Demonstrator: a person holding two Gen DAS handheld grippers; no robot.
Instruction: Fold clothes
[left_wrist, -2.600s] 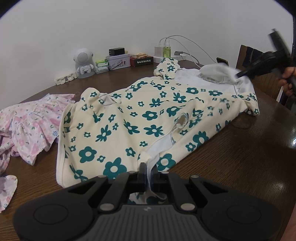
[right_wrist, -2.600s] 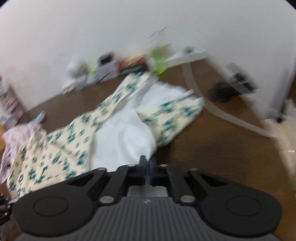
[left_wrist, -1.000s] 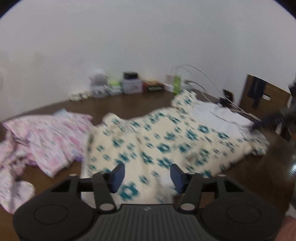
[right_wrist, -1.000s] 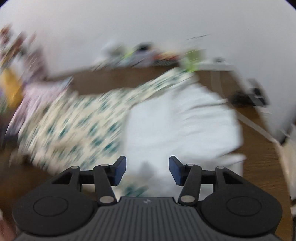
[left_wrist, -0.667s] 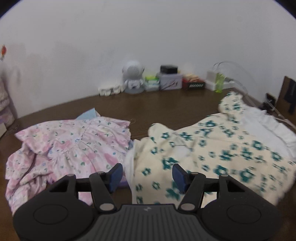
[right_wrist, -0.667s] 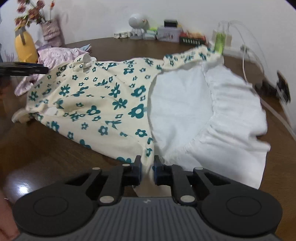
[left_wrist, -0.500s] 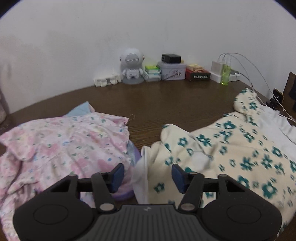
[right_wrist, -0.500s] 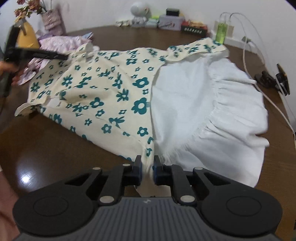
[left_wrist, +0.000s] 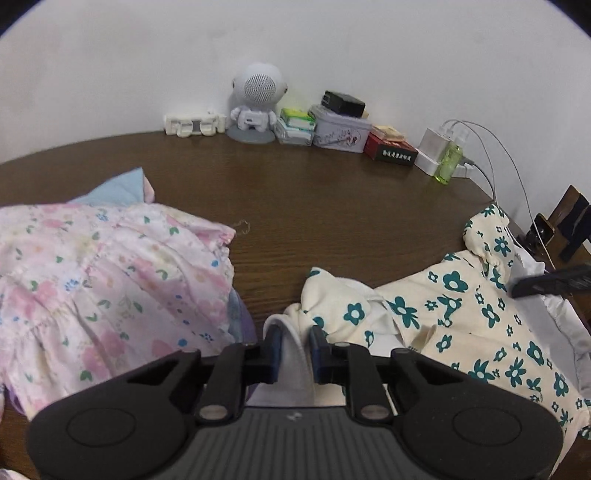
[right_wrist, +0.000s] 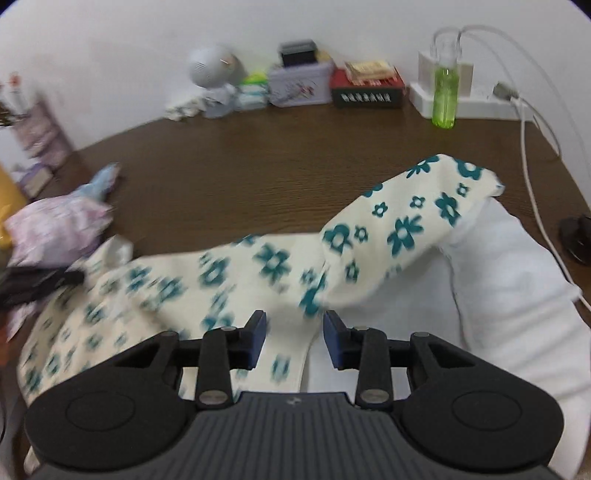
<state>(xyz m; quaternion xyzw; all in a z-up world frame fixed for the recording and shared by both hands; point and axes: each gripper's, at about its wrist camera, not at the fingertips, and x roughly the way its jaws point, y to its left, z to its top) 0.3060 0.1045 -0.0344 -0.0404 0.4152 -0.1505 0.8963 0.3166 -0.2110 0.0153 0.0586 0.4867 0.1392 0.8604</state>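
A cream dress with teal flowers (left_wrist: 465, 317) lies across the brown table, its white lining (right_wrist: 509, 280) turned up at the right. My left gripper (left_wrist: 295, 347) is at the dress's left end. Its jaws are closing and pinch a white edge of the dress (left_wrist: 291, 354). My right gripper (right_wrist: 294, 341) hovers over the middle of the dress (right_wrist: 273, 262) where the print meets the lining. Its jaws are opening, and the cloth lies below the gap without being pressed. The left wrist view shows a right gripper finger (left_wrist: 546, 282) at the far right.
A pink flowered garment (left_wrist: 103, 280) is heaped at the left, close to the dress. Along the wall stand a small robot speaker (left_wrist: 256, 107), a tin (left_wrist: 340, 129), boxes, a green bottle (right_wrist: 443, 96) and a charger with cables (right_wrist: 532, 155). Bare table (left_wrist: 332, 206) lies behind the clothes.
My left gripper swung left to the dress's end and closed on its white edge. My right gripper let go of the hem and moved further over the dress.
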